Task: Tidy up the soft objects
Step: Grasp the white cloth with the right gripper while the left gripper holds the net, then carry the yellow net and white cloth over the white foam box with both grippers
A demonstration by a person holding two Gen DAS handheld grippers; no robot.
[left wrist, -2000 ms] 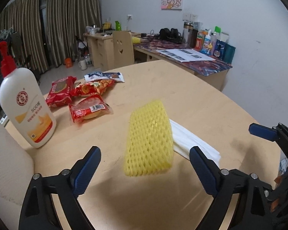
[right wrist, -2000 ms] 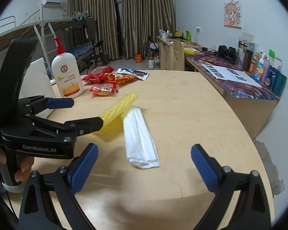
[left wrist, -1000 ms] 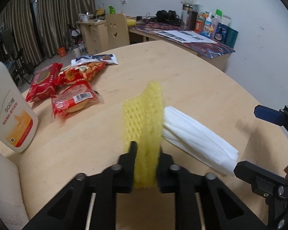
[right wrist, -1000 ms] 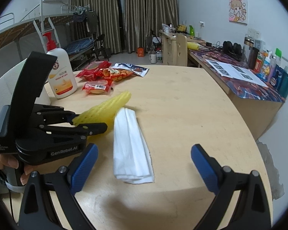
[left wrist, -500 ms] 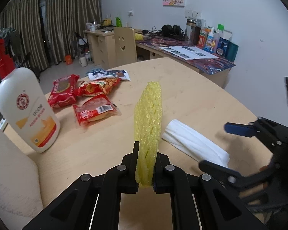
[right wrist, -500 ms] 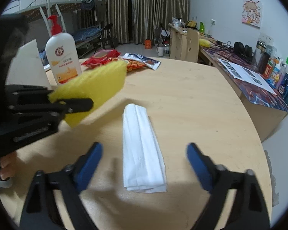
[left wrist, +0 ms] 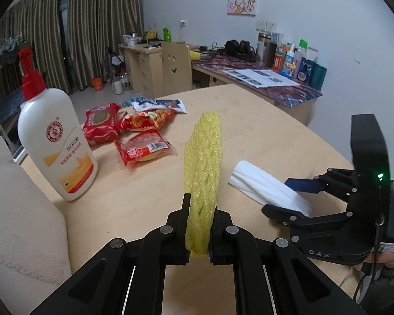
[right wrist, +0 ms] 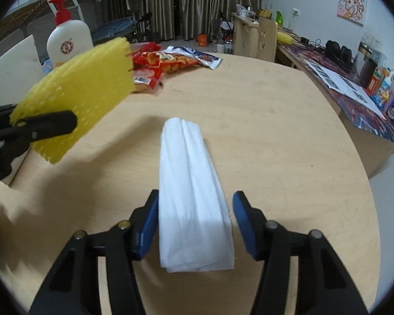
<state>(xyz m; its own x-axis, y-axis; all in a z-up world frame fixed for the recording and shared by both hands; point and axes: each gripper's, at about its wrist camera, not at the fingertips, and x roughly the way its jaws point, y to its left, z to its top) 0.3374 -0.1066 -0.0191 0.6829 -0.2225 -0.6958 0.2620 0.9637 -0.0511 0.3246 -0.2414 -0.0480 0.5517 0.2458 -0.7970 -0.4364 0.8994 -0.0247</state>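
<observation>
A yellow foam net sleeve (left wrist: 203, 157) stands on edge above the round wooden table (left wrist: 262, 136), pinched at its lower end by my left gripper (left wrist: 201, 210), which is shut on it. From the right wrist view the sleeve (right wrist: 78, 99) hangs at the left, off the tabletop. A white folded cloth (right wrist: 191, 173) lies flat on the table, pointing away from me. My right gripper (right wrist: 195, 210) straddles its near end and its jaws are closing, with a gap still showing at the right blue pad (right wrist: 243, 215). In the left wrist view the right gripper (left wrist: 289, 199) sits over the cloth (left wrist: 260, 183).
A white lotion bottle with a red pump (left wrist: 55, 141) stands at the left. Several red snack packets (left wrist: 141, 149) lie behind the sleeve. A cream cushion (left wrist: 18, 223) borders the table's left edge. The table's curved edge (right wrist: 365, 183) drops off at the right, with a cluttered desk (right wrist: 354, 86) beyond.
My left gripper has lifted the yellow sleeve off the table. My right gripper has dropped onto the near end of the white cloth and its jaws have narrowed around it.
</observation>
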